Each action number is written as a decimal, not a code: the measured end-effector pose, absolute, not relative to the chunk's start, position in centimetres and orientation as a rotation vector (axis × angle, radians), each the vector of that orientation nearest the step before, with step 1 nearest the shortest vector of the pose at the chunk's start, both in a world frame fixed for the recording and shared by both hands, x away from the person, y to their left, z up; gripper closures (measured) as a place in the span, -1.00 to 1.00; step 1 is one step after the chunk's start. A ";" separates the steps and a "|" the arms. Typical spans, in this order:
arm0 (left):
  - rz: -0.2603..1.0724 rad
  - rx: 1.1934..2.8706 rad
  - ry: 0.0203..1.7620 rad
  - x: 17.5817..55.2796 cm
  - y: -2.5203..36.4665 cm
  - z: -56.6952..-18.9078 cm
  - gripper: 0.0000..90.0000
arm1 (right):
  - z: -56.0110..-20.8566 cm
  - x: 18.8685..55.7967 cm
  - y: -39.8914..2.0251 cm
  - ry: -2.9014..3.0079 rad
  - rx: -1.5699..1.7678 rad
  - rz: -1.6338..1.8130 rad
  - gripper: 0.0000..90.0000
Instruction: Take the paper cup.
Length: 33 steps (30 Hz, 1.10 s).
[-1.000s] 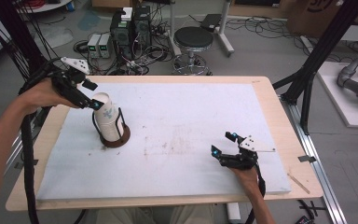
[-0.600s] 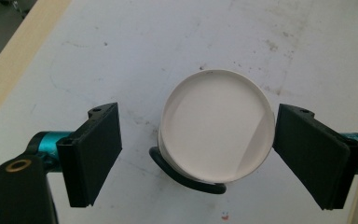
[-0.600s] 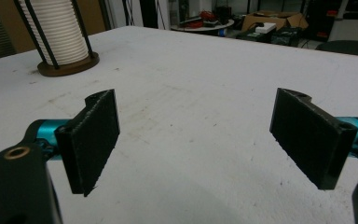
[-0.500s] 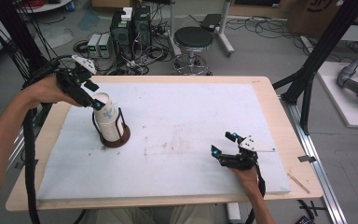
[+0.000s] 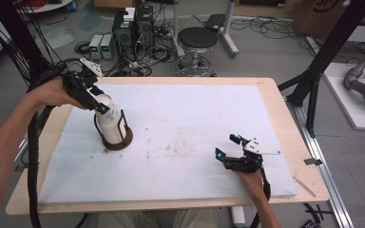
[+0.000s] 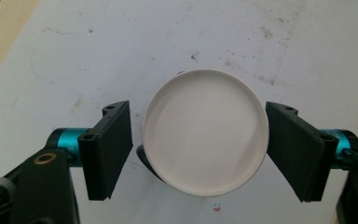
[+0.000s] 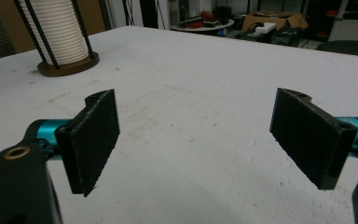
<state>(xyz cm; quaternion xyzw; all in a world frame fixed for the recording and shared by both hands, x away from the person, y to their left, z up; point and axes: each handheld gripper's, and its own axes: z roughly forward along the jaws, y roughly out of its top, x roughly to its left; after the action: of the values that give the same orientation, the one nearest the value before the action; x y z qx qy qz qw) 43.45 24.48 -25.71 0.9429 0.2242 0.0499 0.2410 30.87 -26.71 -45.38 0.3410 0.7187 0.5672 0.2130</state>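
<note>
From the high view, your left gripper (image 5: pixel 103 109) sits right over the top of the white ribbed stack of paper cups (image 5: pixel 110 121) in its dark wire holder on a round brown base (image 5: pixel 117 141), at the left side of the white foam-covered table (image 5: pixel 195 123). It's barely shifted since a second ago.

In the left gripper view the jaws have just been closing in, and now the round white cup top (image 6: pixel 205 131) sits between the black pads (image 6: pixel 109 149). There's a thin gap on each side, so I'd say it isn't pinched yet, though it's a tight call. Looks like you're about to grab the top cup.

The right gripper view shows your right gripper (image 7: pixel 196 140) spread wide, holding nothing, parked near the right edge.
</note>
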 end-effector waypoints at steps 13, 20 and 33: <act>0.132 2.565 0.645 43.4 24.4 -25.3 -0.23 | -45.4 30.9 -26.7 1.999 0.948 1.569 -0.64; 0.146 2.565 0.658 43.3 24.3 -25.0 -0.22 | -45.4 30.9 -26.7 1.997 0.946 1.565 -0.64; 0.177 2.536 0.673 43.1 24.0 -23.3 -0.20 | -45.4 30.9 -26.7 1.997 0.939 1.566 -0.64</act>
<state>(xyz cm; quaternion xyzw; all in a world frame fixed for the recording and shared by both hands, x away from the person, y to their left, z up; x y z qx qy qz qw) 43.06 23.97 -23.34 0.9330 0.2474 0.0653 0.2531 30.87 -26.66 -45.37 0.3388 0.7207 0.5649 0.2161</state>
